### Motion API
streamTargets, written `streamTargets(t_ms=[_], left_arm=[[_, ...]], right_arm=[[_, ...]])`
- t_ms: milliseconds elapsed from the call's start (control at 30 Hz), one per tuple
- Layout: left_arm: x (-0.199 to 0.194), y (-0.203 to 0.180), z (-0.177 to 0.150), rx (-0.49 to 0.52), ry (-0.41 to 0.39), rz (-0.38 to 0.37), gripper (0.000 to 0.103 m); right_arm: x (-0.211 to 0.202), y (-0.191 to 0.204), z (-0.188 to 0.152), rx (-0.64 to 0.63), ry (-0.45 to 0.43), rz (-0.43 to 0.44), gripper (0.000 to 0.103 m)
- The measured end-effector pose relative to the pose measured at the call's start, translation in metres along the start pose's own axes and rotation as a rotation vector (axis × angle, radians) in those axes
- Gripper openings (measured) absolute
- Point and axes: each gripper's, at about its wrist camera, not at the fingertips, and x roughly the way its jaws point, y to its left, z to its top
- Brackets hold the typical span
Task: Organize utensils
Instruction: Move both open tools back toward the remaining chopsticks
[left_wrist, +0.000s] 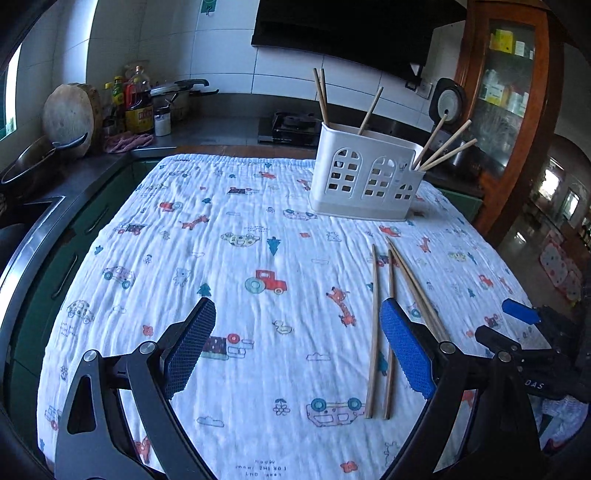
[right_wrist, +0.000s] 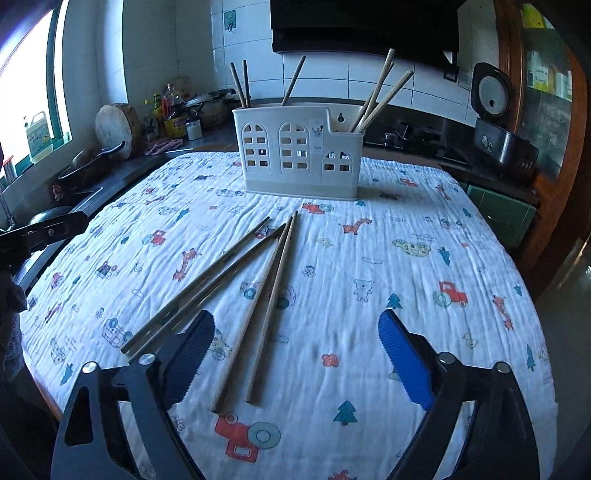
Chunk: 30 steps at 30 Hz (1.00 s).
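Chopsticks (right_wrist: 258, 310) lie btwn right gripper (right_wrist: 295, 354) open jaws.

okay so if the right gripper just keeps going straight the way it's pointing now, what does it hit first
Most likely the patterned cloth on the table: the right gripper, jaws open and empty, points down at bare fabric. The loose chopsticks lie just left of that line, though depth is hard to judge.

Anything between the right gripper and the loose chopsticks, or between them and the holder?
Nothing visible. The right gripper is open over bare cloth, with the four loose chopsticks just ahead. Only patterned tablecloth lies between them and the white holder.
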Motion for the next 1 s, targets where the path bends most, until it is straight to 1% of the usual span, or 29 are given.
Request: streamTargets(t_ms=[33,67,100,133,200,300,500,800,900,1000], left_arm=[[0.000,0.001,-0.002,-0.005,0.006,0.004,0.090],[0.001,0.003,-0.005,-0.011,0.010,0.007,0.090],[0.001,0.005,-0.007,-0.019,0.014,0.007,0.090],[0.002,0.008,-0.009,-0.028,0.019,0.008,0.090],[0.004,0.012,-0.012,-0.047,0.030,0.013,0.090],[0.005,0.016,-0.017,-0.060,0.039,0.016,0.090],[0.006,0.017,-0.022,-0.068,0.050,0.008,0.089],[0.005,0.015,-0.025,-0.053,0.050,0.018,0.088],[0.007,0.017,-0.027,-0.063,0.055,0.019,0.085],[0.009,0.019,-0.029,-0.072,0.064,0.019,0.081]], right_arm=[[0.003,0.001,-0.002,0.000,0.012,0.002,0.080],[0.006,0.001,-0.003,0.001,0.020,0.005,0.077],[0.008,0.002,-0.004,0.004,0.028,0.007,0.072],[0.011,0.002,-0.006,0.007,0.037,0.013,0.070],[0.017,0.003,-0.008,0.016,0.058,0.021,0.060],[0.025,0.005,-0.011,0.030,0.086,0.042,0.049],[0.034,0.008,-0.010,0.044,0.109,0.057,0.032],[0.045,0.014,-0.008,0.051,0.132,0.053,0.013],[0.049,0.014,-0.009,0.057,0.143,0.052,0.010],[0.051,0.017,-0.009,0.052,0.151,0.046,0.009]])
